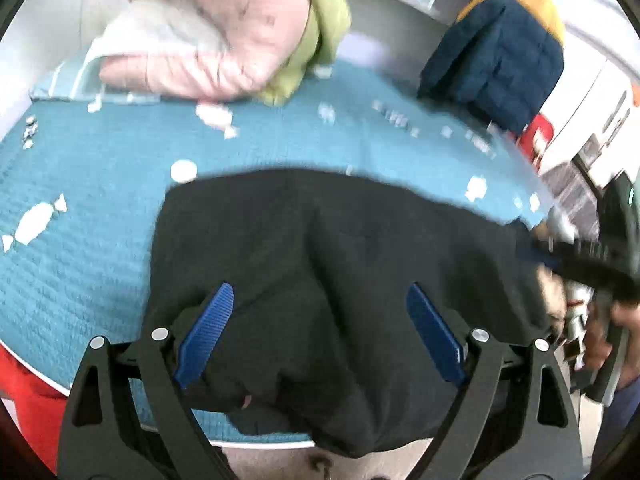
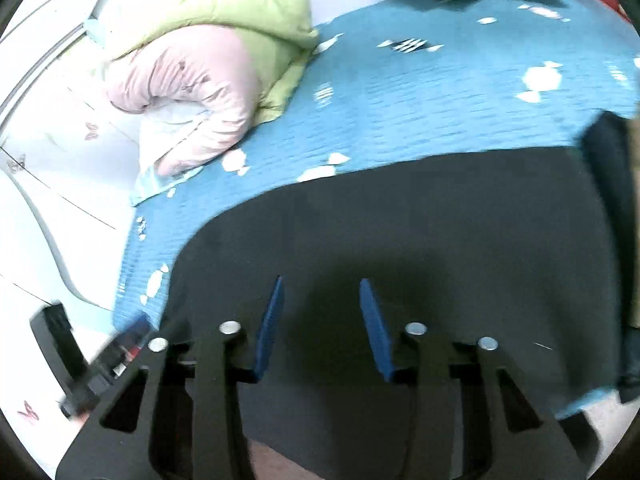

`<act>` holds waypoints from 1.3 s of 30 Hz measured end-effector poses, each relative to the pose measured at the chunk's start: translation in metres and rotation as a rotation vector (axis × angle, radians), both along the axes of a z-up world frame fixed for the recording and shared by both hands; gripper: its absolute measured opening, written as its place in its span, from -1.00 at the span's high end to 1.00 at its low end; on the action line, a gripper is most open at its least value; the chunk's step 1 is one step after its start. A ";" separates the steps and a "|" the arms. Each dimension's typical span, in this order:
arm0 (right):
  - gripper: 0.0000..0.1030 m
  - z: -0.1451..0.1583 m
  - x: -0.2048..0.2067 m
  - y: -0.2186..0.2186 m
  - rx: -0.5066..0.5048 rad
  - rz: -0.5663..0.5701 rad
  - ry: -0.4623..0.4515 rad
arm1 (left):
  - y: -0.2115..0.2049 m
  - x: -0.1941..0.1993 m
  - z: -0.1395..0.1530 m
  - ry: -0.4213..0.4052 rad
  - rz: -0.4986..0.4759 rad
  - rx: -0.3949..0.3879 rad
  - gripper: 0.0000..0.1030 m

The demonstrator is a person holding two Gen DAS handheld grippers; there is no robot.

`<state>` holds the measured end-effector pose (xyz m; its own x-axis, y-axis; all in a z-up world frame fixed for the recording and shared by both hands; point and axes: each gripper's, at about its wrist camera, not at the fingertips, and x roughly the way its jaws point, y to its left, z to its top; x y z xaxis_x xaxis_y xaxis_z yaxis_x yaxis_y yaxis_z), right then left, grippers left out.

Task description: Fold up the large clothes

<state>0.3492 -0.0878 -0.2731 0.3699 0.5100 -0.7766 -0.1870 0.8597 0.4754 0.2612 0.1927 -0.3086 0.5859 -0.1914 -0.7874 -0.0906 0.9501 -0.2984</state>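
A large black garment [image 1: 340, 248] lies on a blue patterned bedspread [image 1: 100, 200], its near part hanging over the bed's front edge. My left gripper [image 1: 320, 296] is open, its blue fingers [image 1: 208, 332] spread wide just above the garment's rumpled near part. The right wrist view shows the same garment [image 2: 420, 224] lying flat and smooth. My right gripper [image 2: 320, 292] is open above it, empty. The other gripper and hand show blurred at the far right of the left wrist view [image 1: 592, 264].
A rolled pink and green quilt [image 1: 224, 36] lies at the bed's far side, also in the right wrist view [image 2: 208, 64]. A navy and yellow jacket [image 1: 500, 52] hangs at the far right. A white wall panel [image 2: 48, 184] borders the bedspread [image 2: 420, 92].
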 end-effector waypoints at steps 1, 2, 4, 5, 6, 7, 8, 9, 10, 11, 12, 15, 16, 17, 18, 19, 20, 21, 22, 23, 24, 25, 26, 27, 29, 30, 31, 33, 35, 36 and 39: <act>0.45 -0.007 0.008 0.016 -0.009 0.017 0.007 | 0.000 0.002 -0.014 0.043 -0.001 0.005 -0.73; 0.52 -0.014 0.016 0.024 -0.015 0.026 0.027 | 0.002 0.003 -0.030 0.087 -0.006 0.033 -0.73; 0.64 -0.048 0.031 0.044 -0.100 0.038 0.125 | 0.008 0.001 -0.060 0.141 -0.018 0.095 -0.72; 0.97 -0.058 0.038 0.052 -0.150 0.050 0.137 | 0.015 -0.001 -0.071 0.134 -0.033 0.060 -0.72; 1.00 -0.075 0.041 0.054 -0.216 0.066 0.145 | 0.023 -0.004 -0.076 0.131 -0.025 0.007 -0.74; 1.00 -0.087 0.041 0.050 -0.209 0.076 0.157 | 0.028 -0.005 -0.078 0.133 -0.019 -0.035 -0.74; 1.00 -0.101 0.043 0.041 -0.178 0.070 0.182 | 0.029 -0.004 -0.079 0.132 -0.024 -0.041 -0.74; 1.00 -0.109 0.043 0.035 -0.157 0.065 0.183 | 0.025 0.000 -0.080 0.138 -0.041 -0.022 -0.74; 1.00 -0.113 0.043 0.033 -0.147 0.067 0.175 | 0.024 0.001 -0.081 0.143 -0.050 -0.011 -0.74; 1.00 -0.117 0.044 0.035 -0.157 0.066 0.168 | 0.023 0.005 -0.084 0.148 -0.056 -0.004 -0.74; 1.00 -0.118 0.044 0.039 -0.177 0.069 0.159 | 0.023 0.005 -0.084 0.145 -0.055 -0.010 -0.74; 1.00 -0.116 0.047 0.045 -0.220 0.065 0.158 | 0.027 0.003 -0.085 0.120 -0.051 -0.046 -0.74; 1.00 -0.114 0.048 0.043 -0.208 0.055 0.171 | 0.028 0.000 -0.082 0.104 -0.050 -0.056 -0.74; 1.00 -0.112 0.049 0.037 -0.192 0.049 0.178 | 0.029 -0.005 -0.077 0.086 -0.050 -0.066 -0.75; 1.00 -0.106 0.049 0.035 -0.174 0.042 0.183 | 0.029 -0.010 -0.073 0.066 -0.045 -0.074 -0.75; 0.96 -0.100 0.049 0.030 -0.159 0.036 0.187 | 0.031 -0.015 -0.069 0.052 -0.040 -0.084 -0.75; 0.90 -0.091 0.049 0.032 -0.136 0.028 0.182 | 0.033 -0.022 -0.063 0.027 -0.028 -0.109 -0.75; 0.91 -0.081 0.048 0.035 -0.128 0.033 0.158 | 0.035 -0.027 -0.059 0.013 -0.012 -0.124 -0.75; 0.91 -0.071 0.050 0.042 -0.132 0.048 0.128 | 0.040 -0.035 -0.054 -0.006 0.015 -0.147 -0.75; 0.90 -0.065 0.051 0.045 -0.129 0.054 0.115 | 0.043 -0.041 -0.052 -0.016 0.032 -0.166 -0.75; 0.91 -0.059 0.057 0.051 -0.126 0.059 0.104 | 0.049 -0.048 -0.050 -0.029 0.071 -0.202 -0.76; 0.92 -0.056 0.062 0.057 -0.134 0.062 0.096 | 0.055 -0.054 -0.049 -0.034 0.110 -0.230 -0.76; 0.93 -0.055 0.069 0.061 -0.153 0.053 0.087 | 0.060 -0.060 -0.049 -0.038 0.143 -0.253 -0.76; 0.95 -0.057 0.080 0.065 -0.171 0.039 0.084 | 0.064 -0.065 -0.048 -0.038 0.182 -0.271 -0.77; 0.95 -0.064 0.094 0.071 -0.203 0.024 0.096 | 0.066 -0.071 -0.046 -0.035 0.224 -0.234 -0.80; 0.96 -0.074 0.106 0.077 -0.232 0.022 0.121 | 0.067 -0.073 -0.045 -0.034 0.242 -0.215 -0.80; 0.96 -0.085 0.113 0.082 -0.245 0.025 0.150 | 0.070 -0.073 -0.045 -0.031 0.256 -0.213 -0.80; 1.00 -0.113 0.125 0.093 -0.322 0.052 0.195 | 0.077 -0.072 -0.054 -0.007 0.275 -0.260 -0.83; 1.00 -0.129 0.129 0.097 -0.356 0.054 0.201 | 0.082 -0.071 -0.067 0.023 0.287 -0.321 -0.83; 1.00 -0.131 0.128 0.095 -0.355 0.048 0.199 | 0.082 -0.070 -0.075 0.050 0.298 -0.350 -0.83; 1.00 -0.133 0.129 0.091 -0.329 0.041 0.194 | 0.079 -0.071 -0.087 0.065 0.295 -0.385 -0.84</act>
<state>0.4784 0.0033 -0.4057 0.1843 0.2331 -0.9548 -0.1582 0.9658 0.2053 0.1904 0.2716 -0.3952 0.6110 -0.3094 -0.7287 -0.3693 0.7028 -0.6080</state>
